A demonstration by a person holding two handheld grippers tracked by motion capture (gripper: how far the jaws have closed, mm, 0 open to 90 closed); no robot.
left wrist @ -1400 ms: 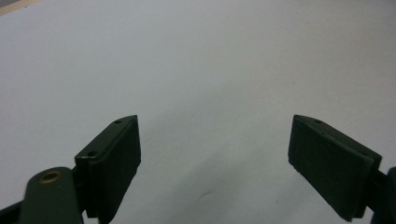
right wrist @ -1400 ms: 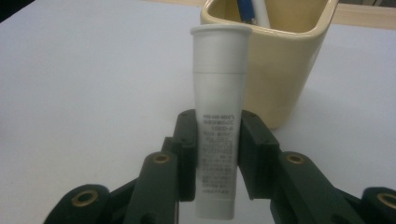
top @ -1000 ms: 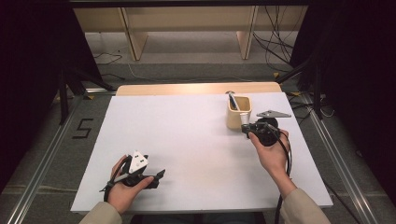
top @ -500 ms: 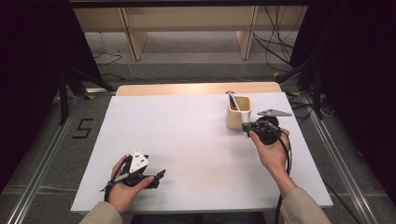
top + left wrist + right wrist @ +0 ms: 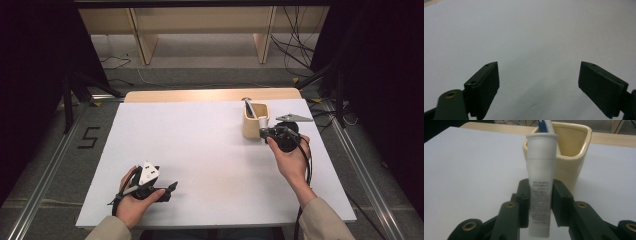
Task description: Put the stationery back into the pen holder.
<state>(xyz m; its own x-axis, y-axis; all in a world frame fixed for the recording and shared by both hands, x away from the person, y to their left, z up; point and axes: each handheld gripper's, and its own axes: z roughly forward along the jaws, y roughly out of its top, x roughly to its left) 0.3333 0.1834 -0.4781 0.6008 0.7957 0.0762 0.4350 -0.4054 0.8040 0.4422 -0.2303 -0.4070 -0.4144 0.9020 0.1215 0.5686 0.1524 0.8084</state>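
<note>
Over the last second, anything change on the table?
Nothing visibly changed. The right gripper stays shut on the white tube beside the yellow cup; the left gripper rests open on the white table.

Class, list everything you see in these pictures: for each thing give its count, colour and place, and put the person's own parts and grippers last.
white tube: 1, white with dark print, upright between the right gripper's jaws, in front of the holder
holder: 1, pale yellow, far right part of the table
pen: 1, blue and white, standing in the holder
table: 1, white top with a wooden far edge
shelf unit: 1, light wood, on the floor beyond the table
cables: several, dark, on the floor at far right
left gripper: 1, black, jaws wide apart over bare table, near left
right gripper: 1, black, clamped on the white tube
hands: 2, beige sleeves, each holding a gripper
</note>
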